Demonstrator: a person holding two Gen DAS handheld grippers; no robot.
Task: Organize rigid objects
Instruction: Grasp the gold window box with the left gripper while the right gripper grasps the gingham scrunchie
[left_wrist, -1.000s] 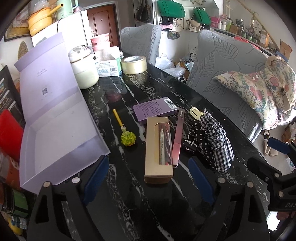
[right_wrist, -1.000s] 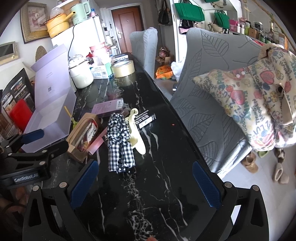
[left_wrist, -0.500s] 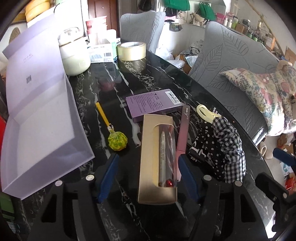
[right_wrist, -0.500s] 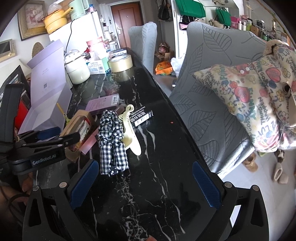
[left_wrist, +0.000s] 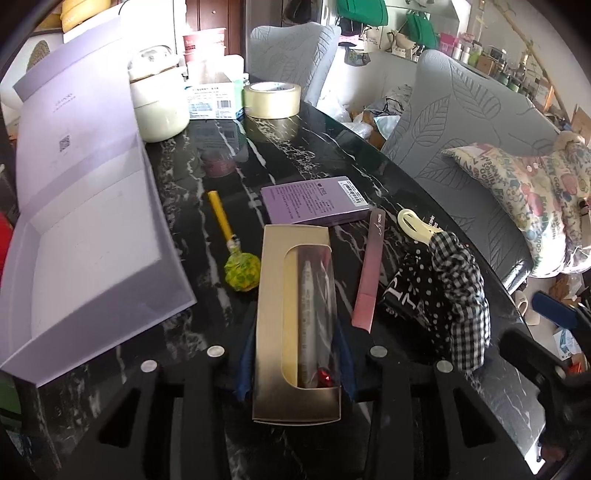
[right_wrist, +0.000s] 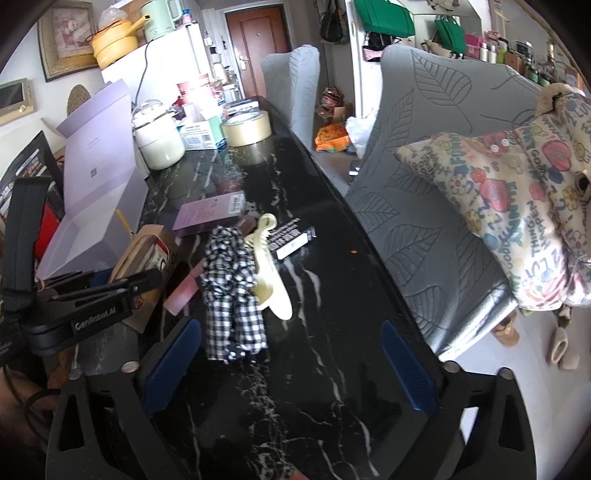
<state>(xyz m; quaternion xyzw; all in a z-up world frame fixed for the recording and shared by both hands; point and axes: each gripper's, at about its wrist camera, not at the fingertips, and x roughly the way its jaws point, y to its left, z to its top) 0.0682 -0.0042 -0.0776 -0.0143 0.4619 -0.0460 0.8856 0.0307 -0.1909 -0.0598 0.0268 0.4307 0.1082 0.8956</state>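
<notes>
Lowered since before, left hand-held gripper (left_wrist: 295, 363) is closing around gold box (left_wrist: 295, 314); right (right_wrist: 288, 363) spread, narrowing

A gold box (left_wrist: 295, 317) with a clear window is sitting between the blue-padded fingers (left_wrist: 245, 365), showing a white pen and a red spot. Beyond the fingertips a purple box (left_wrist: 314, 201) is lying on black, white-veined marble (left_wrist: 295, 147); right of them, a pink strip (left_wrist: 369, 273) and black-and-white checked cloth (left_wrist: 458, 295).
</notes>
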